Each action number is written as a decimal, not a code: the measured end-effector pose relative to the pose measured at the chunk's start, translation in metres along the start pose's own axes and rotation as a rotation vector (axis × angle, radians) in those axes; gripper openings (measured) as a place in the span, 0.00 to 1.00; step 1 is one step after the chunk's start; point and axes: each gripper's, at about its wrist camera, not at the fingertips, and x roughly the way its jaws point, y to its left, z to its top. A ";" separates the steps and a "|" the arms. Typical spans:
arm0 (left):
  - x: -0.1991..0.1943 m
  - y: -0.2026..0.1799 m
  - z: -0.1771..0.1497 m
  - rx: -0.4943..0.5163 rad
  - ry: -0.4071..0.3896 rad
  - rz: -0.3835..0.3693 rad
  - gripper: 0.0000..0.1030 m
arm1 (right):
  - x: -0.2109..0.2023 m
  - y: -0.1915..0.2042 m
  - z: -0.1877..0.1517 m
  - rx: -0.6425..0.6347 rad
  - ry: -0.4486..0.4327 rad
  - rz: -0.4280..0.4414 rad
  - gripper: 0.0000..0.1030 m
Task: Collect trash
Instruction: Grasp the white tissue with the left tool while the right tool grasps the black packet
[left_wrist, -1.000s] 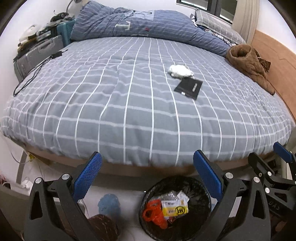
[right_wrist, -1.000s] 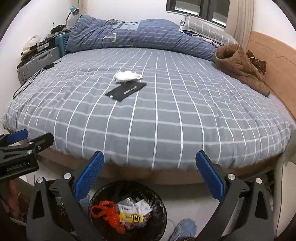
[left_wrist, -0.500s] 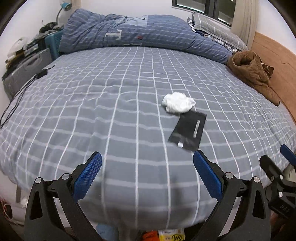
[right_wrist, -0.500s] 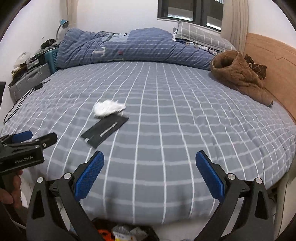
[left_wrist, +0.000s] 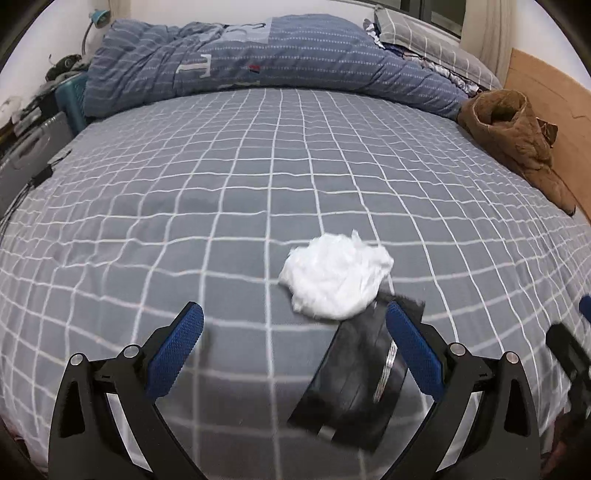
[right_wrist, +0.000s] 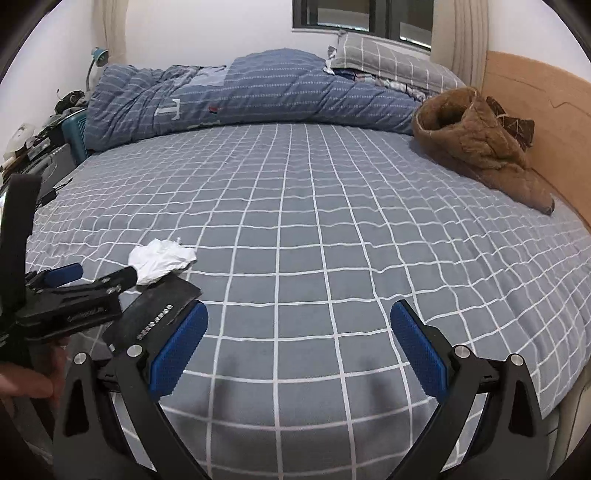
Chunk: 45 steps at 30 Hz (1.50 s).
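**On the bed, the trash lies ahead and right of the left gripper**

Near the front edge of the bed (left_wrist: 221, 192), two pieces of trash lie together: a crumpled white tissue (left_wrist: 334, 277) and a flat black packet (left_wrist: 354, 376). The tissue sits on the packet's far end, touching it. The packet's long axis runs roughly away from the camera, leaning a little to the right as it goes.

The left gripper (left_wrist: 291, 339) has its jaws spread wide and holds nothing. In its own view the packet lies under and just inside its right finger, and the tissue is just beyond the fingertips, right of centre. A small shift to the right would likely bring the tissue between the jaws.

The right gripper (right_wrist: 299, 339) is also spread wide and empty. From its view the tissue (right_wrist: 160, 260) and packet (right_wrist: 155, 314) lie off to its left, past its left finger, with the left gripper (right_wrist: 92, 284) between it and them. It faces bare bedding.

So the left gripper is the nearer tool, and the tissue looks the easier first pick: it stands proud of the cover, while the packet lies flat and would probably need an edge lifted. How high the left jaws are above the cover cannot be told.
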 end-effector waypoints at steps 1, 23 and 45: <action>0.005 -0.002 0.003 -0.001 0.002 0.003 0.94 | 0.003 0.000 -0.001 -0.002 0.005 0.000 0.93; 0.038 0.000 0.009 -0.001 0.081 -0.035 0.19 | 0.020 0.024 -0.006 -0.001 0.071 0.058 0.92; -0.022 0.118 -0.016 -0.094 0.044 0.020 0.18 | 0.072 0.143 -0.017 0.005 0.237 0.050 0.75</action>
